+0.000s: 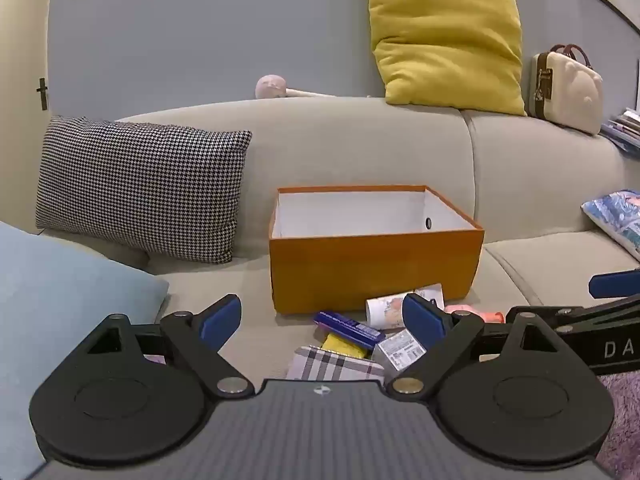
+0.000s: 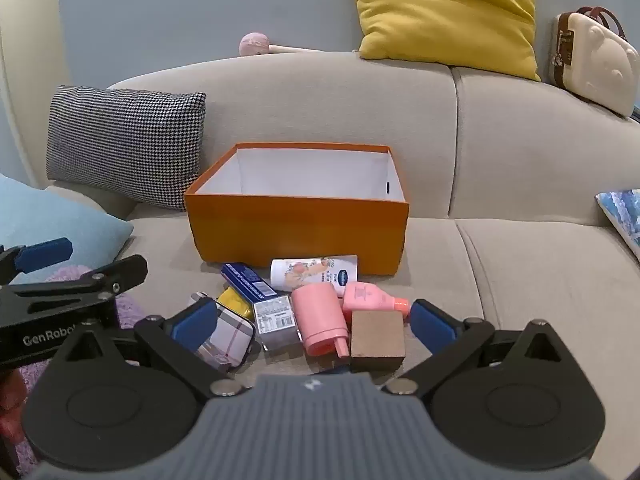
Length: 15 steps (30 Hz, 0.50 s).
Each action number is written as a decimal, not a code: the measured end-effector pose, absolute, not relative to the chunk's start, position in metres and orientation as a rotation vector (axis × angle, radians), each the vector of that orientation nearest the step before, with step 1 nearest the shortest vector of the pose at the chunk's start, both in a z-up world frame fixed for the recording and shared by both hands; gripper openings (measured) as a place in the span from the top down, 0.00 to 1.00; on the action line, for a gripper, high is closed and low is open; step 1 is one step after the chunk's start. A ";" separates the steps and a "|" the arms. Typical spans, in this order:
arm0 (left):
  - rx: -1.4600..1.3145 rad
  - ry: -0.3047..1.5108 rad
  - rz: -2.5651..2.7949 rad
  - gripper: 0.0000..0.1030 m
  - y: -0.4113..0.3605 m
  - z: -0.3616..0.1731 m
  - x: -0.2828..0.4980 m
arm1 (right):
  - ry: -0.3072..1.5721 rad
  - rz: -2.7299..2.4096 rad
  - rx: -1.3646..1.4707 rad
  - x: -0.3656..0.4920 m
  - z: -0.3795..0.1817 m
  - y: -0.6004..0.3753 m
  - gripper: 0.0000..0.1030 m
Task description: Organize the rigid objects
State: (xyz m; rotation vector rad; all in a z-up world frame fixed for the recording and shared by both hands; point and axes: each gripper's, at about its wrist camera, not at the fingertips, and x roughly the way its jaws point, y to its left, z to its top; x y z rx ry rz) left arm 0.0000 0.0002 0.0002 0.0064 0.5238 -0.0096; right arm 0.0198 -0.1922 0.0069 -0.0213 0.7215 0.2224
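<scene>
An open orange box (image 1: 372, 272) (image 2: 296, 228) with a white inside stands on the beige sofa seat. In front of it lies a pile of small items: a blue carton (image 2: 248, 282) (image 1: 348, 329), a white lotion tube (image 2: 314, 272), a pink bottle (image 2: 322, 318), a smaller pink bottle (image 2: 372, 298), a brown block (image 2: 377, 340), a silver packet (image 2: 276, 318), a plaid case (image 2: 228, 336) (image 1: 334, 364) and a yellow item (image 2: 234, 302). My left gripper (image 1: 322, 320) is open and empty above the pile's left side. My right gripper (image 2: 314, 320) is open and empty over the pile.
A houndstooth cushion (image 1: 140, 188) leans left of the box and a light blue cushion (image 1: 60, 300) lies nearer. A yellow cushion (image 1: 444, 36) and a cream case (image 1: 566, 88) sit on the sofa back. A printed cushion (image 1: 616, 216) lies right.
</scene>
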 end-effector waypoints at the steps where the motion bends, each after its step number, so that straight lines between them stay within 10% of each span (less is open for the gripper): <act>1: 0.011 0.525 -0.014 0.00 0.000 0.000 0.000 | 0.722 0.223 -0.019 0.021 0.008 -0.192 0.01; 15: 0.075 0.578 -0.023 0.00 -0.014 -0.015 -0.001 | 0.749 0.209 -0.001 0.022 -0.005 -0.202 0.01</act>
